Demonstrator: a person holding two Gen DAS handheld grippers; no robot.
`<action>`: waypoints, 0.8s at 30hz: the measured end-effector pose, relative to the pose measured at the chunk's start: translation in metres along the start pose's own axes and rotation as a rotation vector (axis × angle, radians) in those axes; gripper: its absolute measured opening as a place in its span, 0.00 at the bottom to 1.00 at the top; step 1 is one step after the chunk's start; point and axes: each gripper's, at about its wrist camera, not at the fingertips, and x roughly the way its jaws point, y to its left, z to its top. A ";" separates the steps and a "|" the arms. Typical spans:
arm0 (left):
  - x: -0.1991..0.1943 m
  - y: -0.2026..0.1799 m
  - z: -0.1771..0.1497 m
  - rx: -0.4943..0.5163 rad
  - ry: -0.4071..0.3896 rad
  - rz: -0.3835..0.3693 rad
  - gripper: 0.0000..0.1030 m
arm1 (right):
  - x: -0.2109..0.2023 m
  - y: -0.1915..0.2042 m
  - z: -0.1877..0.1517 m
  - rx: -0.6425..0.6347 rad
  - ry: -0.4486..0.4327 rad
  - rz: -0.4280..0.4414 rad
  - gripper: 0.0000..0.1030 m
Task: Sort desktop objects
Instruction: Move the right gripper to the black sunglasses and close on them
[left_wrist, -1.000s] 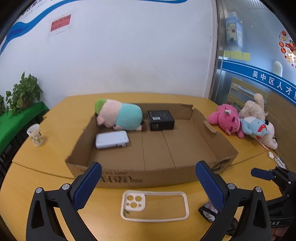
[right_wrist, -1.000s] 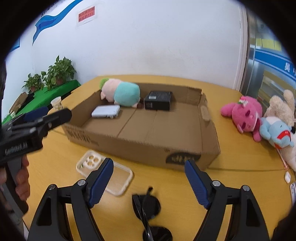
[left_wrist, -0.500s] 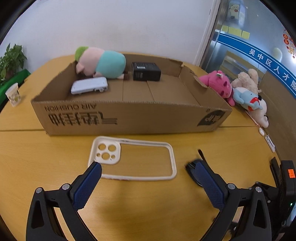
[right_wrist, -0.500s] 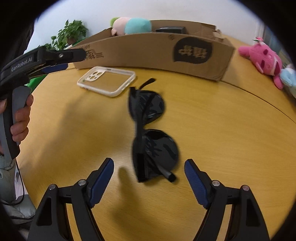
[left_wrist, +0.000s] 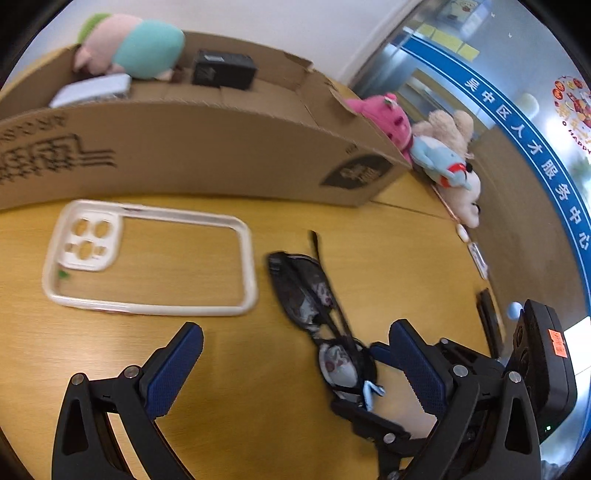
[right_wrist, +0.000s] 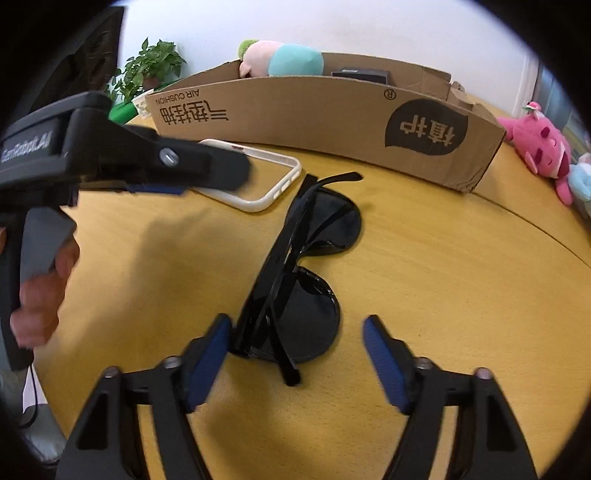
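Observation:
Black folded sunglasses (right_wrist: 306, 266) lie on the wooden table; they also show in the left wrist view (left_wrist: 314, 306). My right gripper (right_wrist: 295, 354) is open and low around their near end, the left pad touching the frame. A clear phone case with a white rim (left_wrist: 147, 258) lies just ahead of my open, empty left gripper (left_wrist: 291, 369). The case also shows in the right wrist view (right_wrist: 266, 177), partly hidden by the left gripper's body. A cardboard box (left_wrist: 207, 147) stands behind both.
The box holds a pink and teal plush (left_wrist: 136, 48), a black box (left_wrist: 221, 70) and a white device (left_wrist: 92, 88). Pink, beige and blue plush toys (left_wrist: 436, 147) lie right of the box. A potted plant (right_wrist: 151, 66) stands far left.
Both grippers have come down and forward toward the table. My right gripper now straddles the near end of the sunglasses. My left gripper has closed in on the phone case.

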 end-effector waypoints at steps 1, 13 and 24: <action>0.006 -0.001 0.000 -0.008 0.018 -0.023 0.96 | -0.001 0.000 -0.001 0.005 -0.004 0.004 0.54; 0.022 -0.003 -0.011 -0.037 0.035 -0.061 0.37 | -0.014 0.011 -0.015 0.074 -0.032 0.081 0.54; 0.007 0.001 -0.008 -0.040 0.023 -0.124 0.06 | -0.012 0.009 -0.004 0.078 -0.044 0.104 0.54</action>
